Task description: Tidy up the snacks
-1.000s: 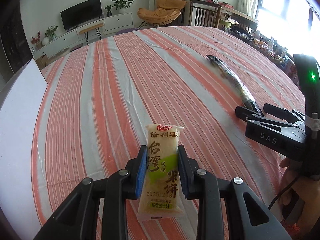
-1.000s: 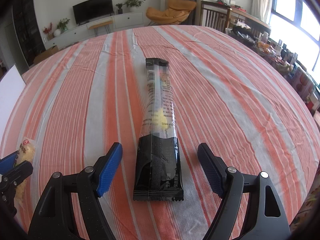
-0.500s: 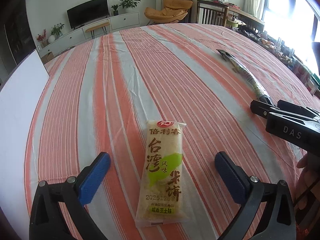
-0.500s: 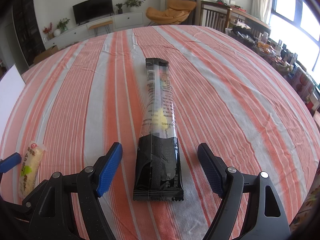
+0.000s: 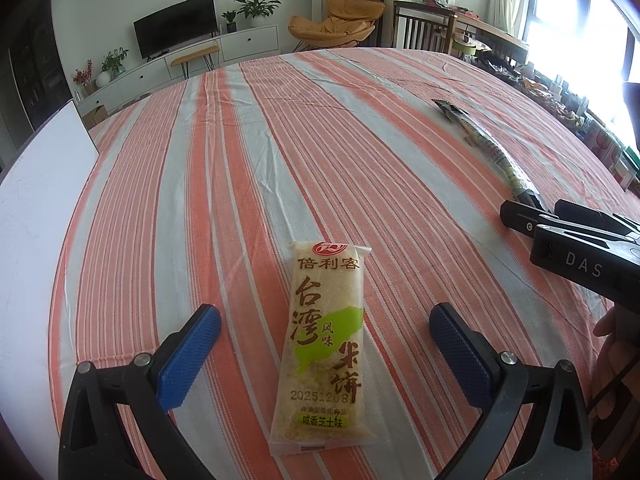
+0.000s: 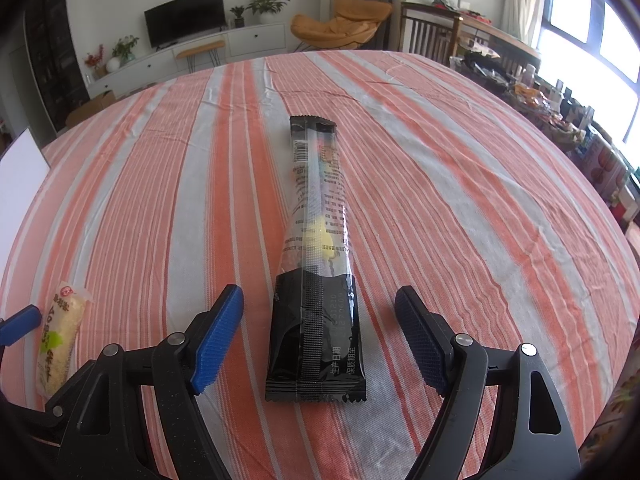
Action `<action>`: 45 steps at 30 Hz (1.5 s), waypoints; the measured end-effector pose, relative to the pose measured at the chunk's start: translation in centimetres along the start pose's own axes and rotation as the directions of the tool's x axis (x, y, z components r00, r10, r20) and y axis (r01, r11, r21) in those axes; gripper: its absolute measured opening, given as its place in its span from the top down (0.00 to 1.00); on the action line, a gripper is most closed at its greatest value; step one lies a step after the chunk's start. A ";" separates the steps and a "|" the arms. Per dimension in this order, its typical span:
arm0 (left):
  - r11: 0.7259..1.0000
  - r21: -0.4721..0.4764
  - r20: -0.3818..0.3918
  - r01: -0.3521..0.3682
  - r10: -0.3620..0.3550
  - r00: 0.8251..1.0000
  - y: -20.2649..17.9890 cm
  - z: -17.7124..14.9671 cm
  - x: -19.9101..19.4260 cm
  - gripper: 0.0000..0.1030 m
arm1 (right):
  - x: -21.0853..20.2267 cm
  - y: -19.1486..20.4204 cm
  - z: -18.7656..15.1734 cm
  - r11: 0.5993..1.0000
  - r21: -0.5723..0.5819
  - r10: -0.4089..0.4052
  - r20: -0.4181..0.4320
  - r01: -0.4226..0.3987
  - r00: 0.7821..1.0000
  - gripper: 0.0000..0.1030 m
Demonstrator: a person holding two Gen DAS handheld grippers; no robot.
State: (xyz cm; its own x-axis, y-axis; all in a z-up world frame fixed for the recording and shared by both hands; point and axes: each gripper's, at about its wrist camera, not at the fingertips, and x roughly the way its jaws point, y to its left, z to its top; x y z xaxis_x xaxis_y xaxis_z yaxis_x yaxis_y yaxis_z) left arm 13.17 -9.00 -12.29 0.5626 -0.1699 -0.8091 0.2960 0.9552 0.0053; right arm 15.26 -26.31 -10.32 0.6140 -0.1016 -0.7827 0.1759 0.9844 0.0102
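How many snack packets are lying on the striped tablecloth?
2: the yellow rice cracker packet between the left gripper's open jaws, the long black packet between the right gripper's.

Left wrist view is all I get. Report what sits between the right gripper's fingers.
Observer: The right gripper is open, straddling the near end of a long black snack packet; neither pad touches it.
Operator: Give me which face is up.
Observer: Seam side up: the back seam and a barcode near the far end show.
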 end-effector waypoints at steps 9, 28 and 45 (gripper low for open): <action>1.000 0.000 0.000 0.000 0.000 1.000 0.0 0.0 0.0 0.00 | 0.0 0.0 0.0 1.000 0.000 -0.002 0.000 0.002 1.000 0.21; 0.996 0.068 -0.170 0.062 -0.050 0.984 0.0 0.6 -0.1 0.00 | -0.2 -0.3 -0.1 1.000 0.002 -0.008 -0.002 0.008 1.000 0.19; 0.992 0.064 -0.141 0.111 -0.101 0.985 0.0 2.6 -1.1 0.73 | 0.4 -1.1 2.0 1.000 0.001 -0.004 -0.152 0.004 0.988 0.56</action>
State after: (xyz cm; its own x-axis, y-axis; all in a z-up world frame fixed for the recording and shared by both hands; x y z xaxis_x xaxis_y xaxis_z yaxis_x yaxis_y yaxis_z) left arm 14.60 -9.42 -9.91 0.4154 -0.2295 -0.8802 0.4056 0.9129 -0.0466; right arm 16.90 -27.75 -9.38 0.4893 -0.0821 -0.8683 0.1790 0.9838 0.0079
